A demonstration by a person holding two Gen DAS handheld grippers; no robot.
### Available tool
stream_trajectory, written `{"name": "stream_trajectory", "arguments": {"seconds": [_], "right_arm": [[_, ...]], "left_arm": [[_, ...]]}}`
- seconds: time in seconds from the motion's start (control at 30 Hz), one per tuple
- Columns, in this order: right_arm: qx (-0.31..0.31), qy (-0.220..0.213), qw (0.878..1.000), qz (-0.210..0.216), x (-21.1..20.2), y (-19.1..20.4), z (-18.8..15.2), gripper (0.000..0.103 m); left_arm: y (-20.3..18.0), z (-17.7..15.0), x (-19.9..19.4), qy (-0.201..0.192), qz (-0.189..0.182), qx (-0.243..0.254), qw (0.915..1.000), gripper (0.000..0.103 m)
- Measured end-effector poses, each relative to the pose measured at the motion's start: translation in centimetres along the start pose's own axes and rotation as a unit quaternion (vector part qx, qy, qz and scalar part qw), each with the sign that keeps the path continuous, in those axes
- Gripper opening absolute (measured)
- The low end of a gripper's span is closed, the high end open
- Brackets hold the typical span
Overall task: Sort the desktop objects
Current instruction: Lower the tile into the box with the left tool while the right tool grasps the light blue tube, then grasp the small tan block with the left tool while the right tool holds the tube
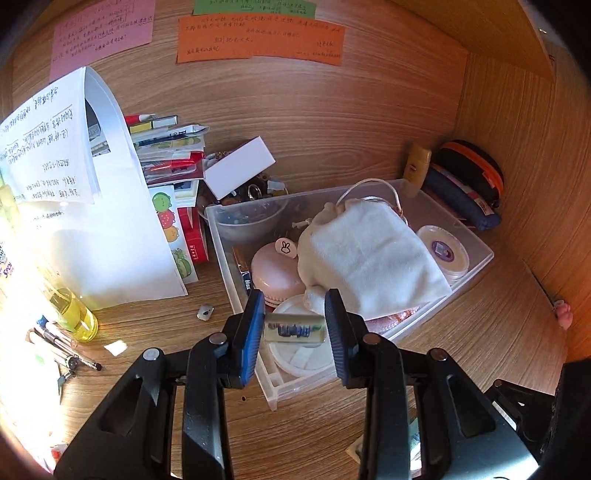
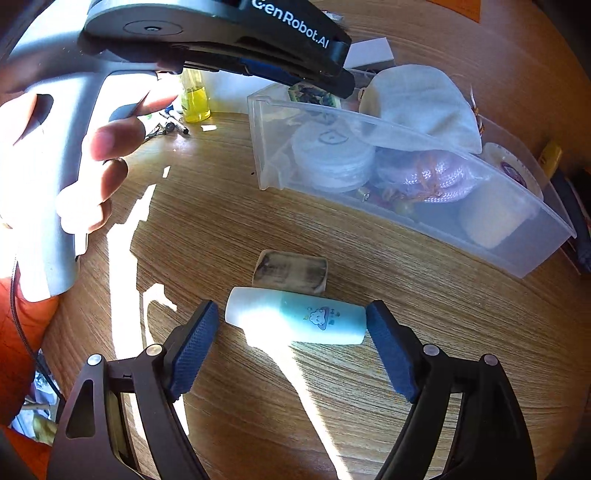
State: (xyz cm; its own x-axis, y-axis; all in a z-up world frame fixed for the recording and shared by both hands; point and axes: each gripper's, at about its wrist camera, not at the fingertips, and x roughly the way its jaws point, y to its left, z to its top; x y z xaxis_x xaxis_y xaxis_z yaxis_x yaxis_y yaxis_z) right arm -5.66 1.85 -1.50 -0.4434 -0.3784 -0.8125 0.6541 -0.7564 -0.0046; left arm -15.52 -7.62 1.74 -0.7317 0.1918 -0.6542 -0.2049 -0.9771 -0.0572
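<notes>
Block (image 1: 295, 329) is gripped by left gripper (image 1: 295, 321) above bin (image 1: 480, 258), near its front end; release is called for next. Bottle (image 2: 295, 317) lies on worktop (image 2: 221, 221) between open right gripper (image 2: 291, 343) fingers, ungrasped.

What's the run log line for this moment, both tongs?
left tongs: shut on small clear block, over clear bin | right tongs: open around lying blue-white bottle

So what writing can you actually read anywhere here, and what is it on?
"GenRobot.AI": left gripper body.
"Max": dark packet in the bin.
Rabbit sign: pink case.
Cloud picture: blue tube.
Handwriting on orange note, pink note, white sheet: too small to read.
</notes>
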Motion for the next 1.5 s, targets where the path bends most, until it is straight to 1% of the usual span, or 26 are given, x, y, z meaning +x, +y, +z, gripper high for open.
{"name": "stream_trajectory", "arguments": {"seconds": [0.03,0.07,0.27,0.47,0.53,0.57,0.63,0.73,0.87,1.0,1.17,1.23,1.3,1.33,1.43,1.47,1.5], "right_arm": [[0.001,-0.002,1.0,-0.001,-0.1,-0.1,0.0,0.073],[0.001,-0.004,1.0,-0.001,-0.1,-0.1,0.0,0.072],[0.002,-0.005,1.0,-0.008,-0.3,-0.5,-0.2,0.072],[0.008,-0.008,1.0,-0.022,-1.0,-1.4,-0.9,0.072],[0.014,-0.008,1.0,-0.027,-1.3,-1.9,-1.2,0.071],[0.016,-0.008,0.999,-0.029,-1.7,-1.9,-1.8,0.071],[0.022,-0.01,0.999,-0.033,-1.9,-2.2,-1.9,0.071],[0.028,-0.012,0.999,-0.041,-1.8,-3.2,-2.0,0.071],[0.041,-0.014,0.998,-0.048,-3.1,-4.7,-3.4,0.071],[0.056,-0.015,0.997,-0.05,-3.6,-5.9,-4.1,0.071],[0.069,-0.017,0.996,-0.051,-4.1,-7.1,-4.7,0.071],[0.073,-0.019,0.996,-0.051,-4.2,-7.0,-4.7,0.071],[0.074,-0.021,0.996,-0.05,-4.2,-7.2,-4.7,0.071],[0.076,-0.022,0.996,-0.049,-3.9,-6.9,-4.2,0.071],[0.08,-0.023,0.996,-0.045,-4.1,-7.3,-4.6,0.071],[0.081,-0.024,0.995,-0.043,-3.8,-6.9,-4.9,0.071],[0.082,-0.025,0.995,-0.043,-3.7,-7.0,-4.9,0.071]], "left_arm": [[0.0,-0.1,-0.2,-0.003,0.001,0.002,1.0,0.033],[0.0,-0.1,-0.3,-0.004,0.001,0.002,1.0,0.033],[0.0,-0.4,-1.2,-0.005,-0.002,0.002,1.0,0.033],[-1.4,-1.9,-2.9,-0.006,-0.003,0.029,0.9996,0.033],[-2.1,-2.4,-3.7,-0.012,0.006,0.038,0.9992,0.034],[-2.3,-2.7,-4.0,-0.009,0.001,0.042,0.9991,0.034],[-2.6,-3.2,-4.5,-0.002,-0.012,0.04,0.9991,0.034],[-3.2,-4.1,-4.6,0.01,-0.017,0.044,0.9988,0.034],[-3.9,-5.5,-3.7,0.04,-0.028,0.043,0.9979,0.034],[-4.7,-7.1,-2.6,0.071,-0.042,0.048,0.9954,0.034],[-5.7,-8.2,-1.4,0.096,-0.047,0.052,0.9929,0.034],[-6.1,-8.3,-1.4,0.091,-0.038,0.056,0.9935,0.034],[-6.3,-8.2,-1.2,0.092,-0.042,0.056,0.9933,0.034],[-6.5,-8.1,-1.1,0.092,-0.044,0.057,0.9931,0.034],[-7.0,-8.0,-1.0,0.095,-0.052,0.067,0.9919,0.034],[-7.1,-8.0,-0.9,0.095,-0.054,0.069,0.9916,0.037],[-7.2,-8.0,-0.9,0.097,-0.057,0.069,0.9913,0.042]]}}
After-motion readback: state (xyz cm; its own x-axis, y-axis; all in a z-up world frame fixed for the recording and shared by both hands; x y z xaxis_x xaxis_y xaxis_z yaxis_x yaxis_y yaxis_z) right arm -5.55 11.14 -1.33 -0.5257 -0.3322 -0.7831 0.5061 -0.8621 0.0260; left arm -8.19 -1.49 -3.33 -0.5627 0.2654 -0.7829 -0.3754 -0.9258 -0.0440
